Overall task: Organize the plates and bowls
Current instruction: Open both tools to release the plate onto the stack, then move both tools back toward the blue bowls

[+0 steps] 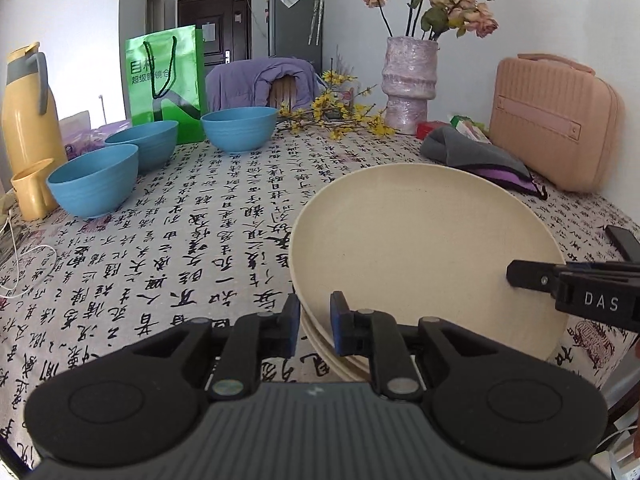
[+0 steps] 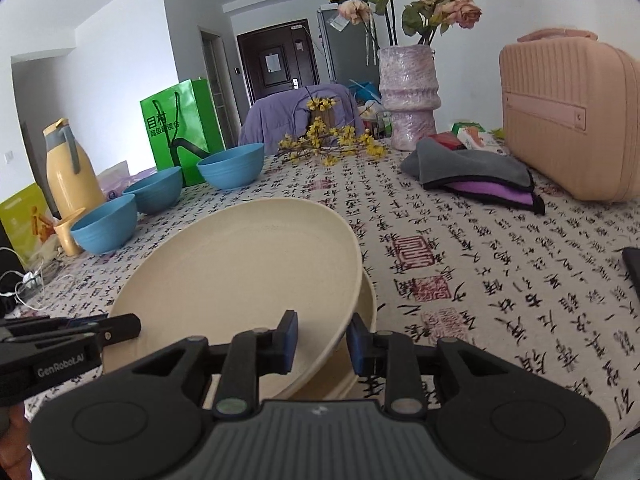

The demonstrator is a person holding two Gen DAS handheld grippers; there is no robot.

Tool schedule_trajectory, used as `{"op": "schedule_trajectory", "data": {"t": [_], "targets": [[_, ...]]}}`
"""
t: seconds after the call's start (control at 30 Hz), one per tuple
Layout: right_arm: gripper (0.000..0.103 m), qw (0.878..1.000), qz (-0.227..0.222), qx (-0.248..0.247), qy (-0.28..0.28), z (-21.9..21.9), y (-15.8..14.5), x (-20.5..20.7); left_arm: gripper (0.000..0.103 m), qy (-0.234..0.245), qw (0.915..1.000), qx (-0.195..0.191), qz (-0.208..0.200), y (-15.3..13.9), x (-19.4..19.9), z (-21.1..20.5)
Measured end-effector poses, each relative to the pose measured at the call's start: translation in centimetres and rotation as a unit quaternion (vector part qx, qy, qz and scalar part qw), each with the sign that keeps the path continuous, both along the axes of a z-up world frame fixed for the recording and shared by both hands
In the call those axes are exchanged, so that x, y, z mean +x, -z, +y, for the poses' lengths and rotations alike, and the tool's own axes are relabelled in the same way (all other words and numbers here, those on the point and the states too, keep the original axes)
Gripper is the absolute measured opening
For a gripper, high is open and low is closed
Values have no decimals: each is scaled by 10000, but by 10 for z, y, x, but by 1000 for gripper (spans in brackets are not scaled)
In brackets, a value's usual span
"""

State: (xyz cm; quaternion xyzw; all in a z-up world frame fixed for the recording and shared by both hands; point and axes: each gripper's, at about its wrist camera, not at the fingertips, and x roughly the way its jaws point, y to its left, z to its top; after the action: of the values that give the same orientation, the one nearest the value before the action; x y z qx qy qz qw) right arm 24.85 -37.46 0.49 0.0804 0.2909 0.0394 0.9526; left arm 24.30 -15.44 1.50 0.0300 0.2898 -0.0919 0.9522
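Note:
A cream plate [image 1: 424, 248] is held tilted above a small stack of cream plates [image 1: 332, 354] on the table. My left gripper [image 1: 315, 326] straddles its left rim, jaws narrowly apart with the rim between them. My right gripper [image 2: 322, 338] straddles the plate [image 2: 248, 276] at its right rim, with the stack [image 2: 360, 320] beneath. Each gripper shows in the other's view, the right one at the right [image 1: 520, 274], the left one at the left [image 2: 128, 326]. Three blue bowls [image 1: 96, 180] [image 1: 146, 144] [image 1: 240, 128] stand apart at the far left.
A yellow jug [image 1: 28, 120] and cup [image 1: 32, 188] stand left. A green bag [image 1: 166, 80], vase of flowers [image 1: 408, 84], pink case [image 1: 556, 120], folded cloths [image 1: 476, 156] and a phone [image 1: 626, 242] line the back and right. Cables [image 1: 24, 264] lie at left.

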Motion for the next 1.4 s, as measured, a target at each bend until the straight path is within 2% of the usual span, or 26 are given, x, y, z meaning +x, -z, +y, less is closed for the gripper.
{"op": "schedule_trajectory", "data": {"t": [0.3,0.37,0.5,0.6,0.7,0.87,0.9,0.97,1.0,1.03,1.17,1.33,1.4], "targets": [[31,9991,-62,-381,-175,5,-2,2,17,-42,9999,-91,104,3,-2,1],[34,9988,-36,-446,-178,8,-3,2,20,10,9999,-88,52,4,-5,0],[38,9986,-35,-517,-119,12,-7,2,32,169,9998,-89,2,2,-10,-1],[40,9986,-51,-522,-76,12,-8,0,34,222,9996,-101,-107,1,-15,1],[52,9970,-75,-764,74,16,-11,-4,37,220,9994,-129,-221,-2,-21,5],[52,9959,-274,-847,138,18,-21,-13,42,102,9992,-246,-311,-8,-28,20],[52,9958,-322,-847,126,20,-24,-15,46,79,9990,-268,-350,-9,-31,24],[54,9960,-430,-777,7,24,-28,-21,61,27,9985,-337,-430,-10,-38,35],[55,9961,-472,-744,-72,28,-30,-24,73,-10,9981,-386,-470,-9,-42,41],[58,9959,-529,-712,-176,32,-31,-27,78,-47,9976,-437,-534,-8,-47,49],[61,9934,-716,-703,-547,58,-31,-38,90,-295,9960,-444,-711,-2,-69,78],[83,9876,-1074,-543,-1007,95,-20,-62,102,-702,9919,-321,-1011,6,-103,124],[83,9860,-1130,-478,-1133,106,-12,-72,103,-897,9893,-236,-1127,7,-117,144]]}}
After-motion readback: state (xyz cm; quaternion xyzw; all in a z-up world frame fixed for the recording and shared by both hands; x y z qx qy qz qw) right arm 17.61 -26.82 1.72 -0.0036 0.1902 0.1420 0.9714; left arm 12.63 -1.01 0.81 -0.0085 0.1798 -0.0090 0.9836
